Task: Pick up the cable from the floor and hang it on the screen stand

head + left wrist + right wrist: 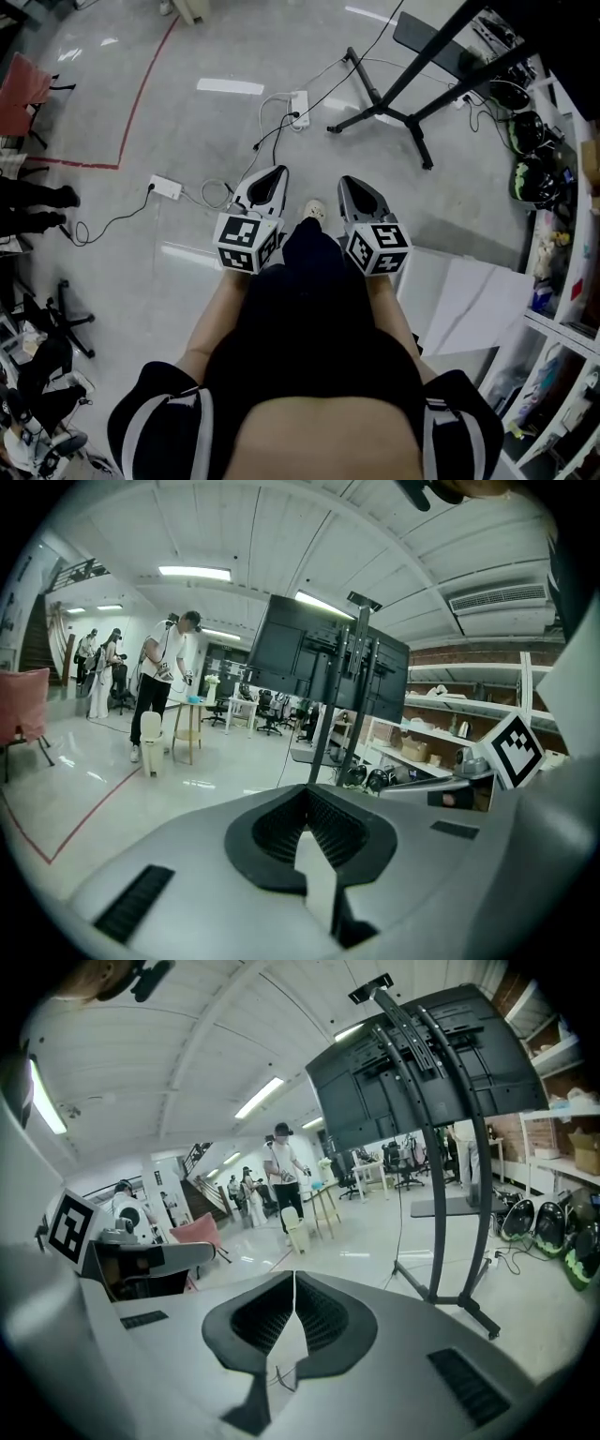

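Thin black and white cables [217, 192] lie looped on the grey floor beside a white adapter block [165, 187] and a white power strip [298, 107]. The black screen stand [394, 111] has its legs on the floor at the upper right; it rises with dark screens in the left gripper view [349, 691] and the right gripper view [439, 1138]. Both grippers are held at waist height, well above the floor. My left gripper [273, 174] [307, 794] is shut with nothing in it. My right gripper [351, 184] [294, 1277] is shut too, also holding nothing.
Shelves [562, 281] with helmets [530, 178] line the right side, and white sheets [469, 300] lie on the floor near them. A red tape line [141, 94] crosses the floor at left, near a pink chair [23, 89]. People [164, 682] stand at a small table far off.
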A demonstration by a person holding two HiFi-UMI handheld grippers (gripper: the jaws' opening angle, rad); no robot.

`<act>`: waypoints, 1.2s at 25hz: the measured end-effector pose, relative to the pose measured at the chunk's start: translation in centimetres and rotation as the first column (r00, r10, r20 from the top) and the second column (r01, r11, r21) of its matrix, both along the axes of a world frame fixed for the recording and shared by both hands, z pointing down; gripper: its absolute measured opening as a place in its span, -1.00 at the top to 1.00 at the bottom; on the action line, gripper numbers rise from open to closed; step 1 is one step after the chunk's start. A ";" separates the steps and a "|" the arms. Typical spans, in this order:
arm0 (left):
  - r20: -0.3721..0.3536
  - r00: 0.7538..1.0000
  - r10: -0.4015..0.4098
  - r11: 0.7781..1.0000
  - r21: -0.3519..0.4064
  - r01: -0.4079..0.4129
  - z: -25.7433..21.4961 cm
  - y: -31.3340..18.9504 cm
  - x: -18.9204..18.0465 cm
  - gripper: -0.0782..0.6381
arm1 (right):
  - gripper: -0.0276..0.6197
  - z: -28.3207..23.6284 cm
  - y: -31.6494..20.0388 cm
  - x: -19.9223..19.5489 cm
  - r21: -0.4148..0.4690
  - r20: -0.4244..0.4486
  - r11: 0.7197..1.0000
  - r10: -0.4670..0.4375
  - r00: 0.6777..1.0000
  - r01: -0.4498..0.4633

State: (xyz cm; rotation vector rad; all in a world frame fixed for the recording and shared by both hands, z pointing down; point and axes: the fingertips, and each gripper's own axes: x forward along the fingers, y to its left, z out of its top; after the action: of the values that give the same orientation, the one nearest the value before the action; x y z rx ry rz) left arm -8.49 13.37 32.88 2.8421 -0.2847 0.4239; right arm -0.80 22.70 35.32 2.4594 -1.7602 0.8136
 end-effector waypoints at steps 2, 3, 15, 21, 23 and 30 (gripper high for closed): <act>0.009 1.000 -0.013 1.000 0.003 0.013 0.2 -0.8 1.3 0.76 | 0.84 0.3 -0.8 1.6 -0.002 0.006 1.000 -0.007 1.000 0.007; 0.012 1.000 -0.014 1.000 0.005 0.014 0.4 -1.1 1.9 0.76 | 0.84 0.4 -1.2 2.3 -0.001 0.008 1.000 -0.012 1.000 0.012; 0.038 0.993 -0.109 0.994 0.031 0.108 0.7 -6.9 8.2 0.76 | 0.84 1.3 -6.4 9.7 -0.016 0.008 0.994 -0.105 0.994 0.105; 0.028 0.986 -0.167 0.986 0.015 0.167 1.8 -8.6 10.2 0.76 | 0.84 2.8 -7.8 12.5 -0.045 0.013 0.988 -0.150 0.989 0.151; 0.039 0.980 -0.195 0.981 0.013 0.195 2.2 -9.1 10.1 0.76 | 0.84 3.3 -8.2 12.9 -0.059 0.010 0.983 -0.176 0.984 0.176; 0.116 0.957 -0.267 0.964 0.043 0.264 3.8 -10.4 7.2 0.76 | 0.84 4.7 -9.6 13.0 -0.083 0.005 0.962 -0.262 0.965 0.261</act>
State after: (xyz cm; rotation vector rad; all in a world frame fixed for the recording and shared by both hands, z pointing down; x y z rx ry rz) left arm -1.33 2.97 36.71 2.7539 -0.6912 0.5383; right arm 12.24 13.14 40.04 2.1146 -1.9505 0.8341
